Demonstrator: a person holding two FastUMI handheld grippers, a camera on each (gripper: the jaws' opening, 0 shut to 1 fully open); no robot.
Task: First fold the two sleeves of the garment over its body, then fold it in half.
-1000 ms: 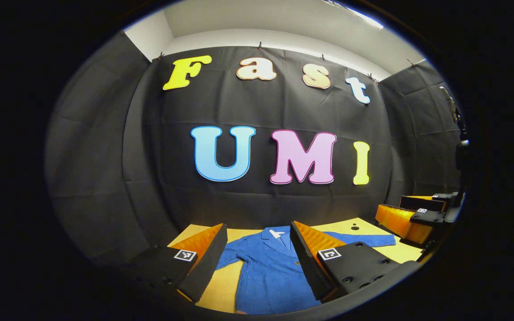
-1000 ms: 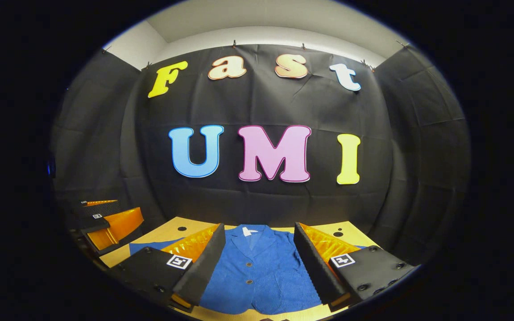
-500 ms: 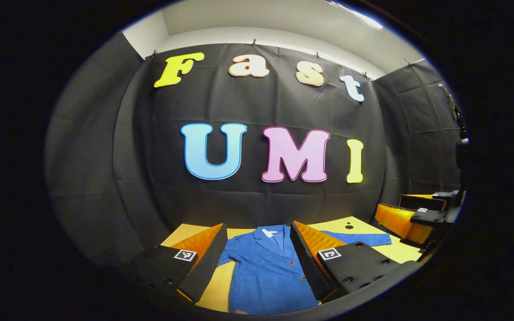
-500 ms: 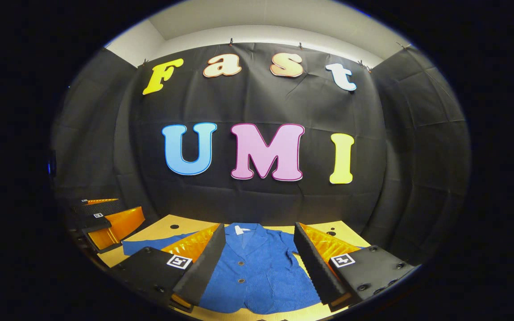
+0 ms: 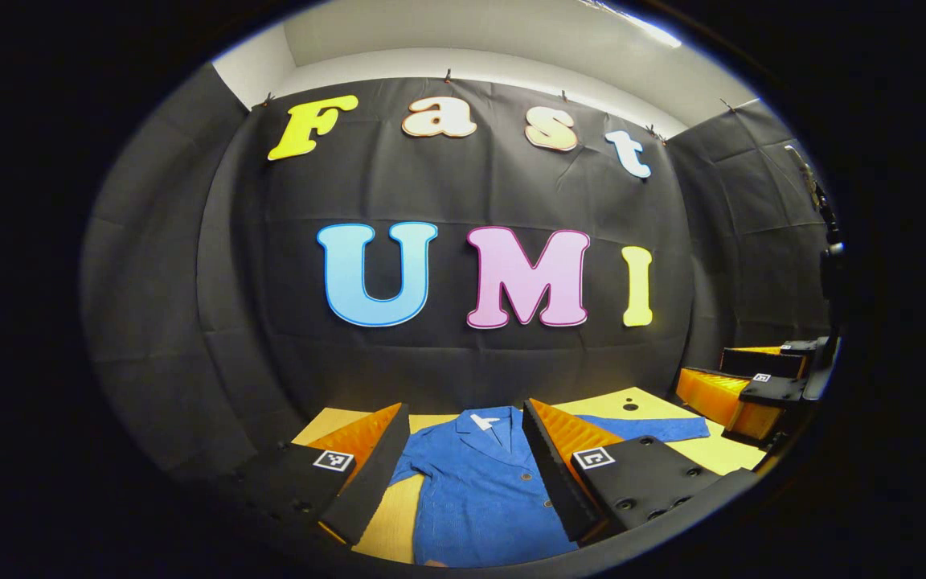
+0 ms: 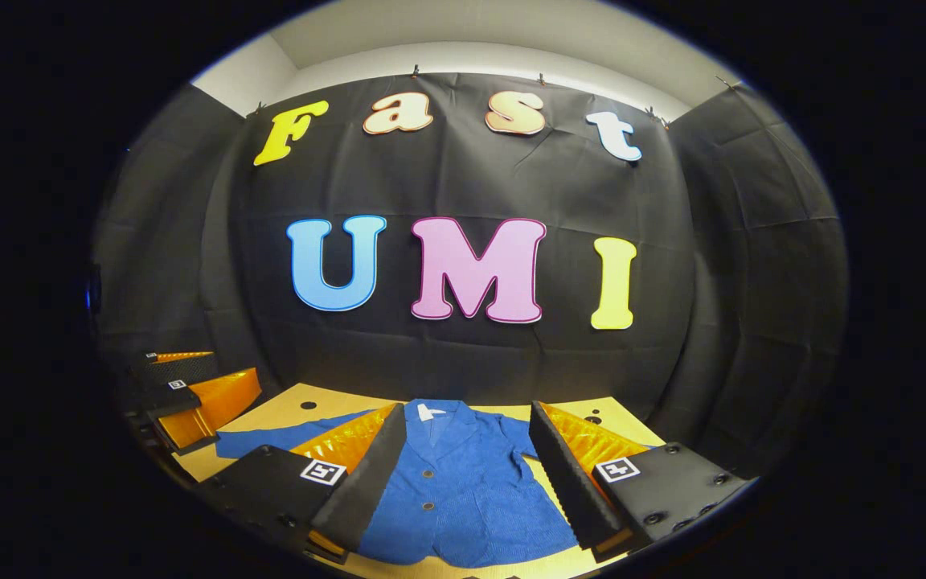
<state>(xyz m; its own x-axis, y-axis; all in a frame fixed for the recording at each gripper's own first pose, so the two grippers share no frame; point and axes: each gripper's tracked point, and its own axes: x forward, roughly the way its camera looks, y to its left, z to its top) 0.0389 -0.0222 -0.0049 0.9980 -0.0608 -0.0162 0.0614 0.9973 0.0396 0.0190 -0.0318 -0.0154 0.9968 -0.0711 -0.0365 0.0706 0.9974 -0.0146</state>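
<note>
A yellow surface [image 6: 294,412] carries a blue jacket [image 6: 463,490], spread flat, sleeves out. It looks soft and limp; pinch each cuff. Left claw [image 5: 463,474] and right claw [image 6: 467,474] hover released, empty.

I see a yellow wooden table [image 5: 399,515] set against the black cloth wall, with small dark round holes near its far edge. Directly on it lies a blue buttoned jacket [image 5: 483,490], spread flat and front-up, collar toward the wall. In the right gripper view the jacket [image 6: 463,490] has one sleeve [image 6: 278,438] stretched sideways across the tabletop [image 6: 286,410].
</note>
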